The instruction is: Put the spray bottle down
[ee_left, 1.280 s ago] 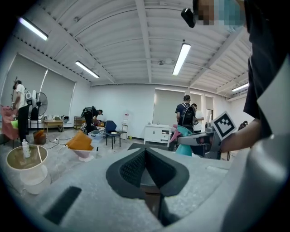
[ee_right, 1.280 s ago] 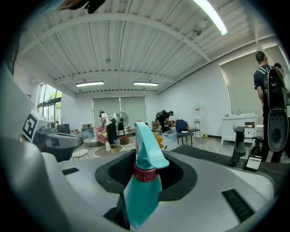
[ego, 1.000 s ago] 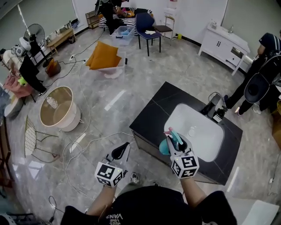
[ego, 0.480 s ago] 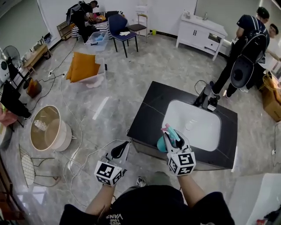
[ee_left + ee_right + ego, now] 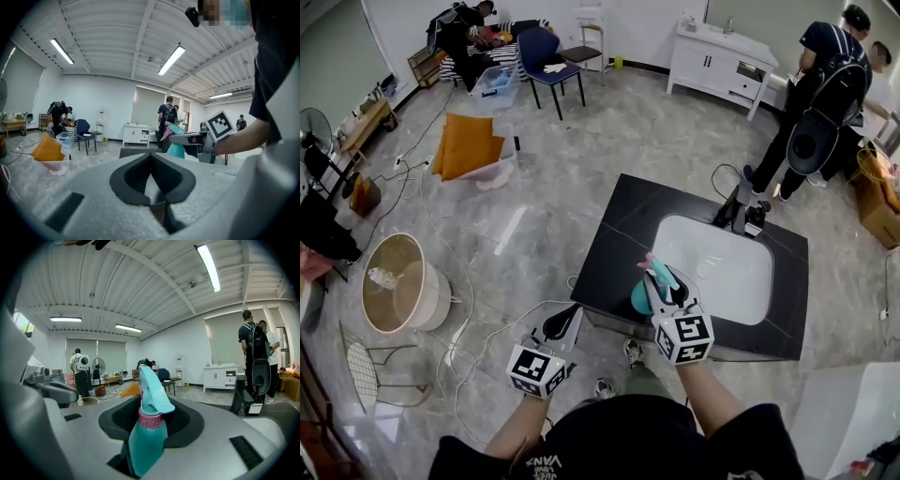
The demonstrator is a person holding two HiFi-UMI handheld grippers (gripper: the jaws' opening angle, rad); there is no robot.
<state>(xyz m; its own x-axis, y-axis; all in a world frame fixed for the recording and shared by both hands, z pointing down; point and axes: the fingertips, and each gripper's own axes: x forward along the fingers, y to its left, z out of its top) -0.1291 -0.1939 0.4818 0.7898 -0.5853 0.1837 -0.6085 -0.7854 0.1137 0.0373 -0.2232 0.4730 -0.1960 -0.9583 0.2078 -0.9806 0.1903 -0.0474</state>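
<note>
A teal spray bottle (image 5: 643, 294) with a pink collar and a teal trigger head stands upright in my right gripper (image 5: 660, 278), whose jaws are shut on its body. In the head view it hangs over the near edge of the black counter (image 5: 626, 234), left of the white sink (image 5: 718, 268). The right gripper view shows the bottle (image 5: 146, 439) filling the gap between the jaws of the right gripper (image 5: 150, 420). My left gripper (image 5: 562, 324) is lower and to the left, over the floor. Its dark pads meet with nothing between them (image 5: 151, 174). From the left gripper view the bottle (image 5: 176, 149) appears off to the right.
A black faucet (image 5: 741, 212) stands behind the sink. Two people (image 5: 821, 103) stand at the back right by a white cabinet (image 5: 722, 56). On the floor at left are cables (image 5: 487, 319), a round tub (image 5: 398, 281), a wire chair (image 5: 361, 366) and an orange cushion (image 5: 469, 145).
The head view has swung, so the room has slid left and the counter lies squarer ahead. Both grippers drifted slightly. The right one still holds the bottle.
</note>
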